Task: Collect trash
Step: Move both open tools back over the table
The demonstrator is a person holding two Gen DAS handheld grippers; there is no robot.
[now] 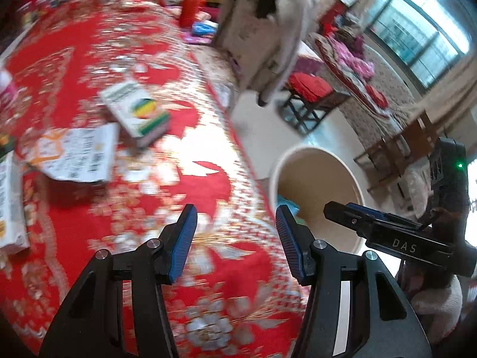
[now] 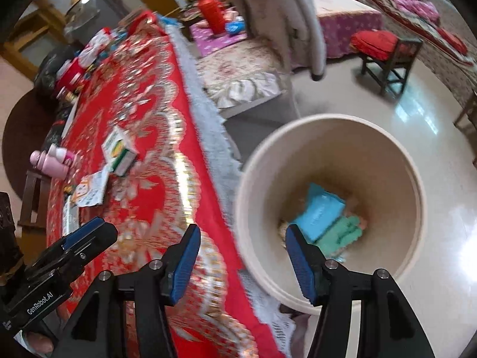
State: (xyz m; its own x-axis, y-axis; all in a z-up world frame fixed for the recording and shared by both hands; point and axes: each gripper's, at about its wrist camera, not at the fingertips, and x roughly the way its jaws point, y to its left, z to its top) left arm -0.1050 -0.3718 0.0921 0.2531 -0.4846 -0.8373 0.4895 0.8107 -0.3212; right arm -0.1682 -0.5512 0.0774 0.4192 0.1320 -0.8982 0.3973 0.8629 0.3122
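Both tools empty by bin, trash still on counter.
Left wrist: left tool [image 1: 235, 243] gaping, empty; striped box [image 1: 135, 113] and flat packet [image 1: 76, 155] still on counter [image 1: 208, 179], near edge.
Right wrist: right tool [image 2: 241, 264] gaping, empty; bin [image 2: 328, 208] holds blue box [image 2: 320, 213]; floor open.

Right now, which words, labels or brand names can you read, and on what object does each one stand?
"DAS": on the black right gripper.
"GenRobot.AI": on the black left gripper.
White box with green and yellow print: too blurred.
White printed paper sheet: too blurred.
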